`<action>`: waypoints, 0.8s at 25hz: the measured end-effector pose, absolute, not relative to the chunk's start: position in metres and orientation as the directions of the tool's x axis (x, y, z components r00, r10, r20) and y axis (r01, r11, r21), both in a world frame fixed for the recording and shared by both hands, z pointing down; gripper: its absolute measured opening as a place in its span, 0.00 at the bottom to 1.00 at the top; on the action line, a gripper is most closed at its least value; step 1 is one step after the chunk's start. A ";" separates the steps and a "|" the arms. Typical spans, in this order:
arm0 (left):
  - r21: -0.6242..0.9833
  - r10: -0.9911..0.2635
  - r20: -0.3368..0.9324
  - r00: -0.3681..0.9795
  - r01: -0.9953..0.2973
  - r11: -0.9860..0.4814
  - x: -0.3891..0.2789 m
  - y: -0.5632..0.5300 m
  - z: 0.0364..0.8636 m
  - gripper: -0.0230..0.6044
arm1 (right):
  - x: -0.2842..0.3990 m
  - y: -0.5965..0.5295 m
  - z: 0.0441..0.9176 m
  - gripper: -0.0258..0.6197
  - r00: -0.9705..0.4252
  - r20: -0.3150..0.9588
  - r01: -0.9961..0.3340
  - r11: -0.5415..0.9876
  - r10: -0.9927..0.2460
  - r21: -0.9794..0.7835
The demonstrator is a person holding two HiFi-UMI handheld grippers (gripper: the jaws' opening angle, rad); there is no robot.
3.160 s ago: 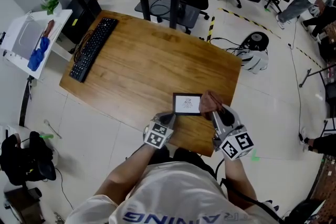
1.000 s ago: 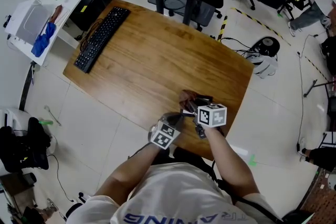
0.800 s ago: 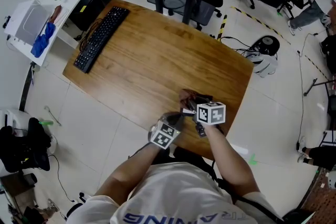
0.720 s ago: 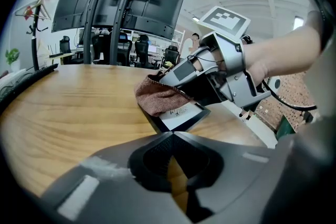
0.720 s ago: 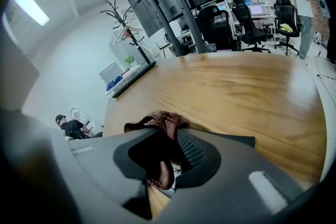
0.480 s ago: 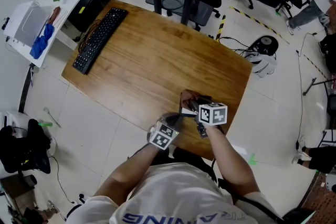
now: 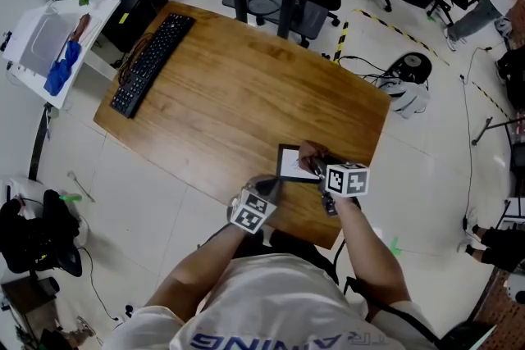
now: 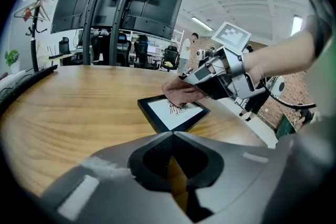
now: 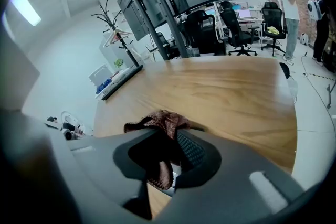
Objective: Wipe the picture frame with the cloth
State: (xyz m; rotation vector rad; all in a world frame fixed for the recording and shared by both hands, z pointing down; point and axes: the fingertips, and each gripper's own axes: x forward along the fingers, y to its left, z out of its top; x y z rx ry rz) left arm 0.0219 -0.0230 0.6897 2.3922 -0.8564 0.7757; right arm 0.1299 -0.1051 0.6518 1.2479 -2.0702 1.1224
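A black picture frame (image 7: 292,162) with a white drawing lies flat near the wooden table's (image 7: 230,94) front right edge. My right gripper (image 7: 317,165) is shut on a brown cloth (image 7: 311,152) and presses it on the frame's right part. From the left gripper view the cloth (image 8: 181,93) covers the far corner of the frame (image 8: 170,114). The cloth (image 9: 160,124) bunches between the jaws in the right gripper view. My left gripper (image 7: 270,187) rests just left of the frame, apart from it, jaws shut with nothing in them (image 8: 171,135).
A black keyboard (image 7: 148,63) lies at the table's far left. A white stand (image 7: 45,45) with blue items is left of the table. Office chairs (image 7: 283,0) and floor cables (image 7: 394,82) sit beyond it. The table's front edge runs close under both grippers.
My right gripper has slid the cloth to the right across the frame, uncovering the frame's left part. The left gripper has stayed where it was.
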 end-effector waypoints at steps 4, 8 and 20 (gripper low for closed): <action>0.244 -0.409 0.647 0.643 -0.684 -0.688 0.021 -0.022 0.692 0.04 | 0.155 -0.101 0.653 0.16 -0.444 0.734 -0.894 0.205 -0.513 -0.398; 0.226 -0.400 0.655 0.641 -0.672 -0.705 0.020 -0.023 0.688 0.04 | 0.174 -0.098 0.653 0.17 -0.422 0.736 -0.903 0.175 -0.530 -0.391; 0.229 -0.402 0.636 0.658 -0.659 -0.716 0.021 -0.027 0.683 0.04 | 0.182 -0.098 0.647 0.16 -0.417 0.724 -0.903 0.160 -0.549 -0.399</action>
